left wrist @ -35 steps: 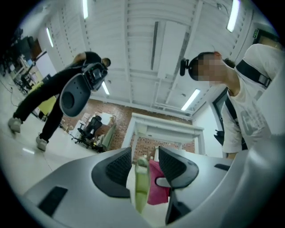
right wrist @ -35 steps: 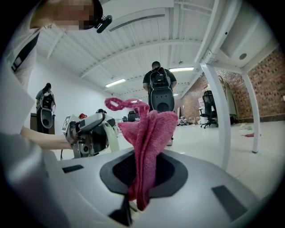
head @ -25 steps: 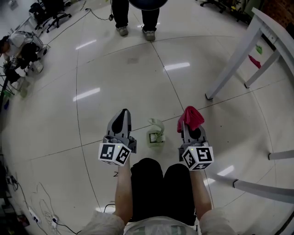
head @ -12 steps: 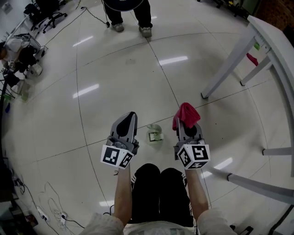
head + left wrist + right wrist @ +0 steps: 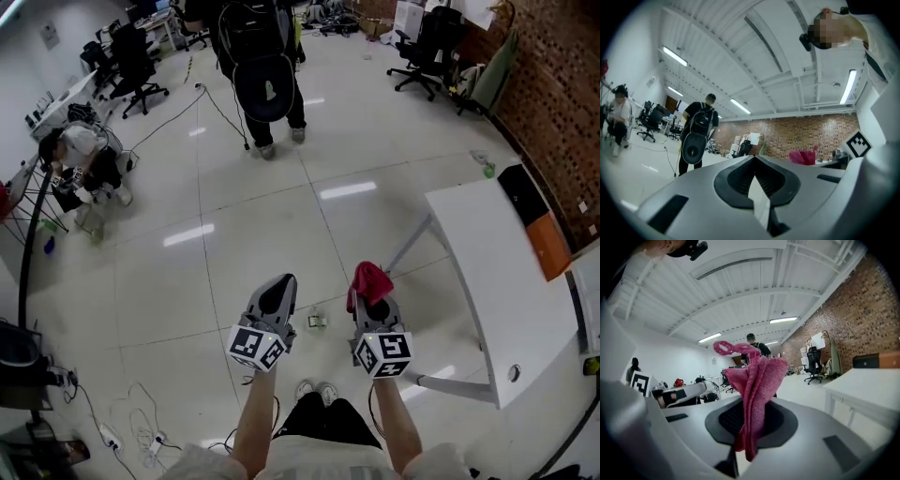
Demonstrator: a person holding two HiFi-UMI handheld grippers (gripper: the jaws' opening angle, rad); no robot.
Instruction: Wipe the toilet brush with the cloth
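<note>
Jutting from the right claw (image 5: pixel 750 425) — cloth (image 5: pixel 757 380) (brush (image 5: pixel 317 322) on floor)

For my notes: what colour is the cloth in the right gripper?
The cloth is deep pink; the right gripper view shows it best.

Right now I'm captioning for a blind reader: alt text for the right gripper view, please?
The right gripper has its fingers shut on a pink cloth that stands up between them. Behind are a white table, a brick wall and an office chair.
</note>
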